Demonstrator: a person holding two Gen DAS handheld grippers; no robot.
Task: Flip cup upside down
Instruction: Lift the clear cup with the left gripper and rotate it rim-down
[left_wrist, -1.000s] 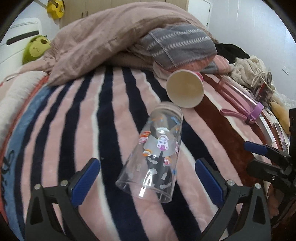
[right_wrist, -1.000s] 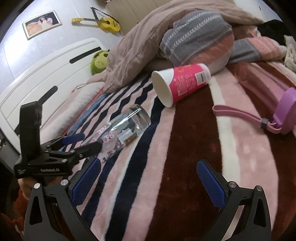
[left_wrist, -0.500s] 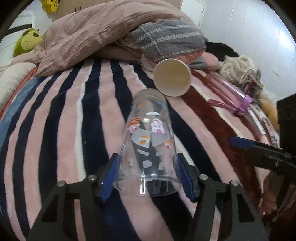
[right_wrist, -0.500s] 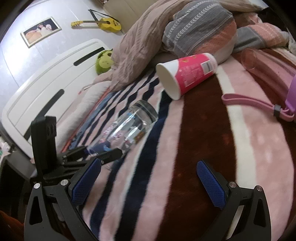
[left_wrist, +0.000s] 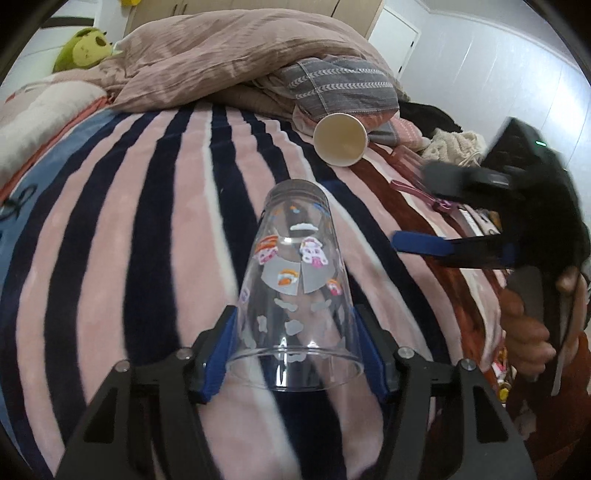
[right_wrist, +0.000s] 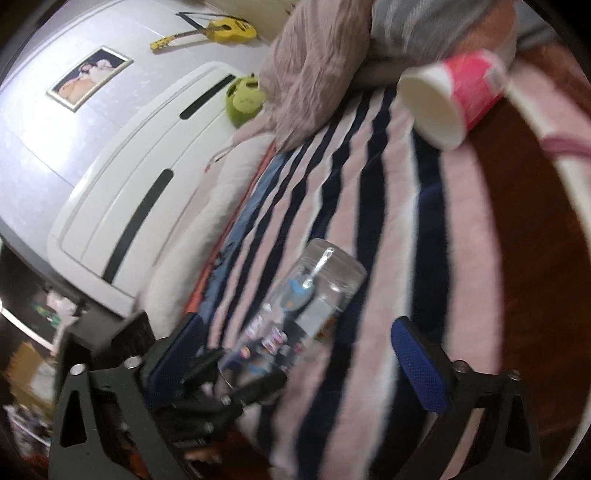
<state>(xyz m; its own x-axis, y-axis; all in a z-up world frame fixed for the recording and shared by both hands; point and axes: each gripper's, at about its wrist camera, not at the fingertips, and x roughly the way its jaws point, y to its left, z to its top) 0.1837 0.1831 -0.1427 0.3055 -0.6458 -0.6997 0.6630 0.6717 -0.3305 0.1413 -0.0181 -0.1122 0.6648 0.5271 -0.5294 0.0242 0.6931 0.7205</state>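
A clear plastic cup (left_wrist: 295, 291) with cartoon stickers is held in my left gripper (left_wrist: 295, 347), whose blue pads press its sides near the open rim. The rim faces the camera and the base points away over the striped blanket (left_wrist: 147, 240). In the right wrist view the same cup (right_wrist: 295, 314) appears between my open right gripper's (right_wrist: 295, 354) fingers, with the left gripper (right_wrist: 221, 384) below left of it. The right gripper also shows in the left wrist view (left_wrist: 461, 251), apart from the cup.
A pink paper cup (left_wrist: 340, 139) lies on its side near the pile of bedding (left_wrist: 221, 62); it also shows in the right wrist view (right_wrist: 454, 96). A pink strap (left_wrist: 417, 192) lies to the right. A green plush toy (left_wrist: 85, 48) sits by the headboard (right_wrist: 140, 177).
My left gripper closed on the clear cup and has lifted and turned it toward the camera. The right gripper swung left and closer to the cup; its view is blurred with motion.
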